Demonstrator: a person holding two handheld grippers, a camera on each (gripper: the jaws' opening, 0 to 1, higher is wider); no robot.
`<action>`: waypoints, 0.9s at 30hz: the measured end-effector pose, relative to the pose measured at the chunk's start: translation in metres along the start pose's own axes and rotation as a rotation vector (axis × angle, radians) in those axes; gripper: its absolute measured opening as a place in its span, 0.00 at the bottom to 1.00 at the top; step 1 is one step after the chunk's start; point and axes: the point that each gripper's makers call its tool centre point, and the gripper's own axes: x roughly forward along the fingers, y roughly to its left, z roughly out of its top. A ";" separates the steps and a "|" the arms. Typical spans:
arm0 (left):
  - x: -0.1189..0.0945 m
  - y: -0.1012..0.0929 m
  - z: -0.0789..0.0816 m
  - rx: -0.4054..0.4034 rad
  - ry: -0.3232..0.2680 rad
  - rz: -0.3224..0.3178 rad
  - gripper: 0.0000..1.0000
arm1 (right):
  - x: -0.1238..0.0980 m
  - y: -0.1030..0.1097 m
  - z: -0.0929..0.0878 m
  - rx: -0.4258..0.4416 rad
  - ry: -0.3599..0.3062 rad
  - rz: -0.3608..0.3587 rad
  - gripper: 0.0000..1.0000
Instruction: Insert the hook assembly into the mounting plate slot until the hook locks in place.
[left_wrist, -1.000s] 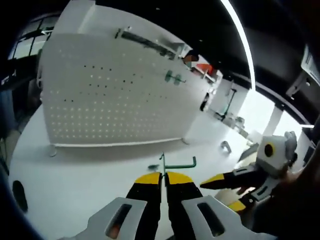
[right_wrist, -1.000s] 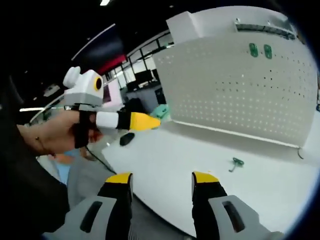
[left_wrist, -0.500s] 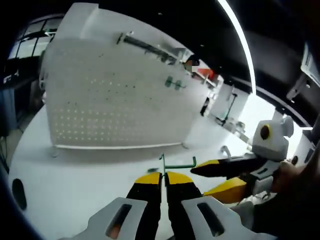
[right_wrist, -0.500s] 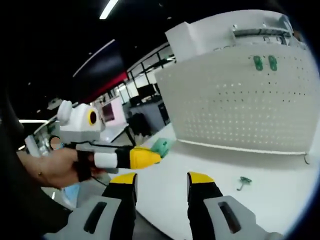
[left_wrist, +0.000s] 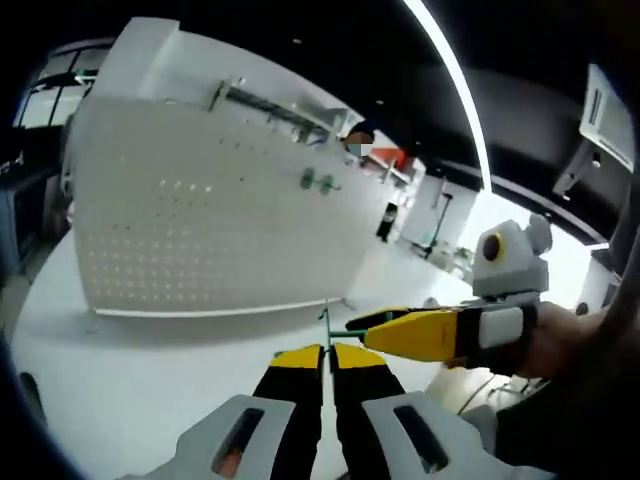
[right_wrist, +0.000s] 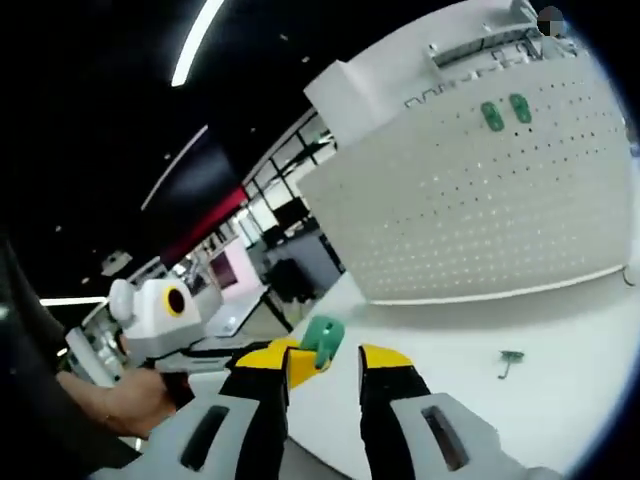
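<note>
Gripping the green hook assembly (left_wrist: 327, 322), the left gripper (left_wrist: 327, 357) has its yellow-tipped fingers pressed together on the thin wire stem. Stem stands upright from the fingertips; a wire arm runs off to the right, long axis roughly level, toward the right gripper's (left_wrist: 385, 333) yellow tips, which lie just beside it. In the right gripper view, the right gripper's (right_wrist: 323, 362) fingers stand apart, the hook's green plate (right_wrist: 322, 340) between them; contact unclear. White pegboard mounting plate (left_wrist: 200, 215) stands upright at the far side of the white table (left_wrist: 120, 380). Two green pieces (right_wrist: 505, 111) sit high on it. Another small green hook (right_wrist: 510, 360) lies on the table, well apart.
</note>
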 end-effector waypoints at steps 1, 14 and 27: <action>0.000 -0.002 0.000 0.000 -0.004 -0.005 0.02 | 0.000 0.000 0.000 0.012 -0.002 0.002 0.23; -0.001 -0.015 0.003 0.067 -0.016 -0.024 0.02 | -0.002 0.004 0.001 0.151 -0.026 0.031 0.03; -0.001 -0.014 -0.003 0.106 -0.001 -0.010 0.03 | -0.002 0.004 -0.004 0.183 -0.014 0.026 0.01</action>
